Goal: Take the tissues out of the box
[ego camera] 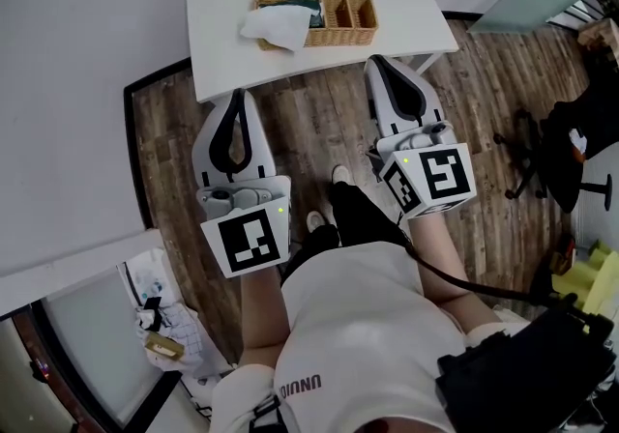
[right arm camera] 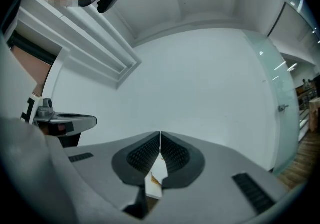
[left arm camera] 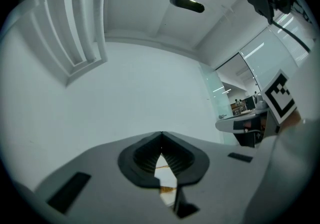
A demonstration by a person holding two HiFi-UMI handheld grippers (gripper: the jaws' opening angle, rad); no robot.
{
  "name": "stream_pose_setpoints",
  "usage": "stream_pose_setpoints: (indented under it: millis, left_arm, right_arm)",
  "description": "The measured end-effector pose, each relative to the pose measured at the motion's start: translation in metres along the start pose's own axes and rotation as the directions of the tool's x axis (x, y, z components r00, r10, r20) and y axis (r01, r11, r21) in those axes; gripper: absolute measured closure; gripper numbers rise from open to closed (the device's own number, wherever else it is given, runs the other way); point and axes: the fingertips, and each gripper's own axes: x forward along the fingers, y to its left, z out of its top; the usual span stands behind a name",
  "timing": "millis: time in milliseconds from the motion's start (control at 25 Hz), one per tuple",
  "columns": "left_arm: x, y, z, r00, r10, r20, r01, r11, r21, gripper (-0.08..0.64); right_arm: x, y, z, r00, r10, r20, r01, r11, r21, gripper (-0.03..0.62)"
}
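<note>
Left tool (ego camera: 237, 93): jaws together, empty. Right tool (ego camera: 375, 62): same. Both are held level, tips short of the bench (ego camera: 218, 54) edge. Ahead and between them, the tissue (ego camera: 276, 27) spills from the dark box (ego camera: 302, 6) over the basket (ego camera: 353, 23) rim. The basket's long axis runs crosswise. Left tool judged nearer.

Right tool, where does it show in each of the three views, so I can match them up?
Head view: right tool right of centre, tips pointing up the picture.
Left gripper view: at the right edge, seen side-on, with its marker cube.
Right gripper view: right tool at bottom centre, jaws together.
Shared landmark: the white wall, in all three.
</note>
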Motion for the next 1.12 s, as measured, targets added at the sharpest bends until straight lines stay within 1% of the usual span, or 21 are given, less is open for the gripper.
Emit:
stream_pose_setpoints:
  millis: [120,280,440,600,880,1120]
  left_arm:
    - [0.016,0.002,0.001,1.000,0.000,0.014,0.000,1.000,0.018,0.548]
    - [0.050,0.005,0.007,0.999,0.012,0.046,-0.014,0.999,0.036,0.548]
    - [0.087,0.006,0.010,0.998,0.022,0.052,-0.025,0.998,0.059,0.548]
    - [0.117,0.007,0.006,0.998,0.043,0.040,-0.045,0.997,0.055,0.548]
    - [0.159,0.014,-0.005,0.994,0.111,-0.004,-0.110,0.993,0.052,0.548]
    - [0.182,0.026,-0.012,0.981,0.195,-0.023,-0.194,0.980,0.052,0.548]
  right_arm:
    - [0.013,-0.005,-0.002,1.000,0.007,0.005,-0.007,1.000,-0.009,0.572]
    - [0.038,-0.018,-0.005,0.999,0.037,0.000,-0.037,0.999,-0.026,0.571]
    - [0.067,-0.038,-0.012,0.998,0.062,-0.021,-0.062,0.998,-0.027,0.571]
    - [0.096,-0.058,-0.017,0.997,0.076,-0.032,-0.077,0.997,-0.017,0.571]
    - [0.146,-0.087,-0.021,0.990,0.132,-0.056,-0.132,0.991,0.009,0.571]
    - [0.180,-0.101,-0.027,0.974,0.207,-0.088,-0.207,0.978,0.010,0.571]
